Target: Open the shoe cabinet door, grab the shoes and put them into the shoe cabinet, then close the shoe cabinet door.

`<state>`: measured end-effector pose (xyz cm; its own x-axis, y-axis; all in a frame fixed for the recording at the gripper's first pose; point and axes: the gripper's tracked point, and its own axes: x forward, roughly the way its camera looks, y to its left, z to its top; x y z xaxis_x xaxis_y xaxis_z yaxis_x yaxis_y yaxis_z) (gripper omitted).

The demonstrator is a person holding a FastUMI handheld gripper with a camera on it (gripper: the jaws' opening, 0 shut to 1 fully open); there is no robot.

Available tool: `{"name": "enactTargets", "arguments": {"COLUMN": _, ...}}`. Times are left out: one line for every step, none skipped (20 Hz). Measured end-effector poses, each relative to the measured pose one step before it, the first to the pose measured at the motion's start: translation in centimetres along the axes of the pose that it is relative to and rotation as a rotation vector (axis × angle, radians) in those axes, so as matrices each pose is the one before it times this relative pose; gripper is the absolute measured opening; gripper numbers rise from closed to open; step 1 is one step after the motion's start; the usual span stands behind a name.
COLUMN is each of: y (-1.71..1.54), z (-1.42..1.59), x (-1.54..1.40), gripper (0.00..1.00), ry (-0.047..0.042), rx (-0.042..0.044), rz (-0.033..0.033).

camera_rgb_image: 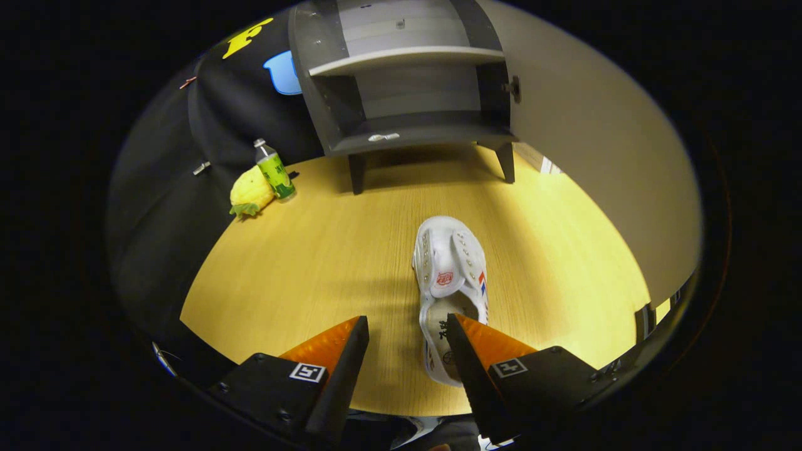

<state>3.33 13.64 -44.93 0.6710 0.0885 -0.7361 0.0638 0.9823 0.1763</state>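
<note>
A white canvas shoe lies on the wooden table top, toe pointing away toward the cabinet. My gripper is open; the shoe's heel end sits by the right finger, which overlaps its opening, while the left finger is clear of it over bare wood. Beyond the shoe stands the grey shoe cabinet on short legs, its inside shelves visible. Its door is swung open to the right.
A green-labelled bottle and a yellow plush toy sit at the table's far left, beside the cabinet. Black cloth walls the left side. The table edge runs just under my fingers.
</note>
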Motion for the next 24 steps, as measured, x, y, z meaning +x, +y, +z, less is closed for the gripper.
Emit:
{"name": "enactTargets", "arguments": {"y": -0.176, "z": -0.039, "x": 1.021, "gripper": 0.81, "ry": -0.0057, "rx": 0.00517, "rz": -0.00862}}
{"name": "enactTargets", "arguments": {"y": 0.177, "z": 0.201, "x": 0.917, "gripper": 0.81, "ry": -0.01683, "rx": 0.00795, "rz": -0.00092}}
{"name": "enactTargets", "arguments": {"y": 0.069, "z": 0.301, "x": 0.974, "gripper": 0.81, "ry": -0.02125, "rx": 0.00578, "rz": -0.00199}}
{"name": "enactTargets", "arguments": {"y": -0.229, "z": 0.349, "x": 0.832, "gripper": 0.81, "ry": -0.02686, "rx": -0.00163, "rz": -0.00621}}
{"name": "enactTargets", "arguments": {"y": -0.051, "z": 0.097, "x": 1.038, "gripper": 0.78, "ry": -0.02422, "rx": -0.00397, "rz": -0.00198}}
{"name": "enactTargets", "arguments": {"y": 0.001, "z": 0.219, "x": 0.739, "gripper": 0.75, "ry": -0.02008, "rx": -0.00914, "rz": -0.01641}}
{"name": "enactTargets", "arguments": {"y": -0.276, "z": 0.504, "x": 0.491, "gripper": 0.71, "ry": -0.04335, "rx": -0.01248, "rz": -0.01902}}
{"name": "enactTargets", "arguments": {"y": -0.573, "z": 0.439, "x": 0.936, "gripper": 0.61, "ry": -0.02758, "rx": -0.00813, "rz": -0.02124}}
{"name": "enactTargets", "arguments": {"y": -0.444, "z": 0.32, "x": 0.209, "gripper": 0.52, "ry": -0.02244, "rx": 0.00018, "rz": -0.01582}}
{"name": "enactTargets", "arguments": {"y": -0.588, "z": 0.347, "x": 0.616, "gripper": 0.49, "ry": -0.02261, "rx": -0.00512, "rz": -0.02531}}
{"name": "enactTargets", "arguments": {"y": 0.007, "z": 0.048, "x": 0.164, "gripper": 0.39, "ry": -0.0142, "rx": -0.00187, "rz": 0.0096}}
{"name": "enactTargets", "arguments": {"y": 0.498, "z": 0.046, "x": 0.262, "gripper": 0.29, "ry": -0.01392, "rx": 0.00293, "rz": 0.02635}}
{"name": "enactTargets", "arguments": {"y": -0.113, "z": 0.269, "x": -0.647, "gripper": 0.2, "ry": 0.00882, "rx": -0.01033, "rz": 0.0081}}
{"name": "enactTargets", "arguments": {"y": 0.183, "z": -0.286, "x": 0.926, "gripper": 0.12, "ry": -0.00358, "rx": -0.00841, "rz": 0.01102}}
{"name": "enactTargets", "arguments": {"y": -0.048, "z": 0.059, "x": 0.654, "gripper": 0.06, "ry": 0.00244, "rx": 0.00013, "rz": -0.00283}}
{"name": "enactTargets", "arguments": {"y": -0.018, "z": 0.488, "x": -0.981, "gripper": 0.07, "ry": -0.00591, "rx": 0.01218, "rz": 0.0013}}
{"name": "enactTargets", "arguments": {"y": -0.032, "z": 0.663, "x": -0.167, "gripper": 0.06, "ry": -0.00225, "rx": 0.01071, "rz": -0.0011}}
{"name": "enactTargets", "arguments": {"y": -0.344, "z": 0.726, "x": -0.336, "gripper": 0.06, "ry": -0.00051, "rx": 0.00575, "rz": -0.00226}}
{"name": "enactTargets", "arguments": {"y": -0.233, "z": 0.702, "x": -0.706, "gripper": 0.06, "ry": -0.00453, "rx": 0.00836, "rz": 0.00045}}
{"name": "enactTargets", "arguments": {"y": 0.093, "z": 0.755, "x": -0.957, "gripper": 0.06, "ry": 0.00083, "rx": 0.00621, "rz": 0.00983}}
{"name": "enactTargets", "arguments": {"y": 0.209, "z": 1.018, "x": -1.022, "gripper": 0.06, "ry": -0.00203, "rx": 0.00196, "rz": 0.01342}}
{"name": "enactTargets", "arguments": {"y": 0.205, "z": 1.224, "x": -1.053, "gripper": 0.06, "ry": -0.00673, "rx": -0.0063, "rz": 0.00901}}
{"name": "enactTargets", "arguments": {"y": 0.303, "z": 1.449, "x": -1.168, "gripper": 0.06, "ry": -0.00732, "rx": -0.00887, "rz": 0.00962}}
{"name": "enactTargets", "arguments": {"y": 0.421, "z": 1.73, "x": -1.381, "gripper": 0.06, "ry": -0.00893, "rx": -0.00495, "rz": 0.01153}}
